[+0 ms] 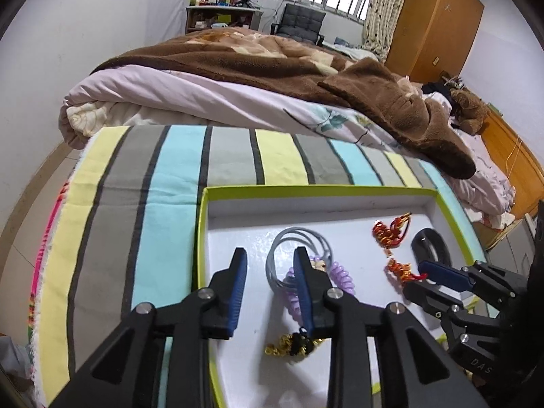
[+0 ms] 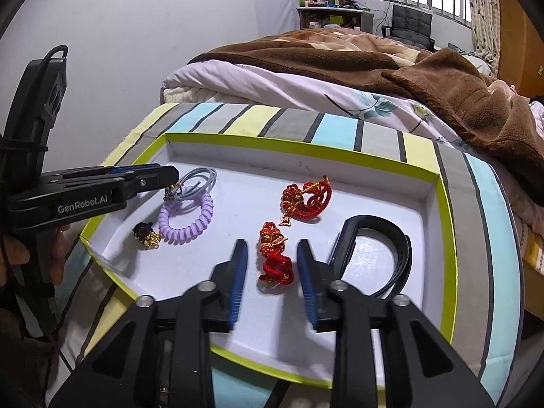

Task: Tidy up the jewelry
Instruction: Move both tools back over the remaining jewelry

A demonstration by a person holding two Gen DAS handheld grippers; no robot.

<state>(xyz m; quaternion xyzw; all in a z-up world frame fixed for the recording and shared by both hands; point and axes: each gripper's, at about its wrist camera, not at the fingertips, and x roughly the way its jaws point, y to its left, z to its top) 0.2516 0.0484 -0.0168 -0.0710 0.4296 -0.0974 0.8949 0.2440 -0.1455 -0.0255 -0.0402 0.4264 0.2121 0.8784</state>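
A white tray with a lime-green rim (image 2: 445, 231) (image 1: 306, 188) holds the jewelry. In it lie a grey cord loop (image 2: 200, 178) (image 1: 289, 238), a lilac coil band (image 2: 185, 217) (image 1: 341, 273), a black and gold charm (image 2: 146, 233) (image 1: 295, 345), two red knotted bracelets (image 2: 304, 200) (image 2: 275, 258) (image 1: 391, 231) and a black wristband (image 2: 384, 234) (image 1: 431, 244). My left gripper (image 1: 270, 258) (image 2: 166, 173) is open above the tray's left part, by the grey cord. My right gripper (image 2: 270, 248) (image 1: 421, 272) is open, its fingers either side of the nearer red bracelet.
The tray rests on a striped cloth surface (image 1: 153, 187) (image 2: 482, 238). Behind it is a bed with a brown blanket (image 1: 272, 64) (image 2: 442, 78). A desk, a chair and a wooden wardrobe (image 1: 438, 23) stand at the far wall.
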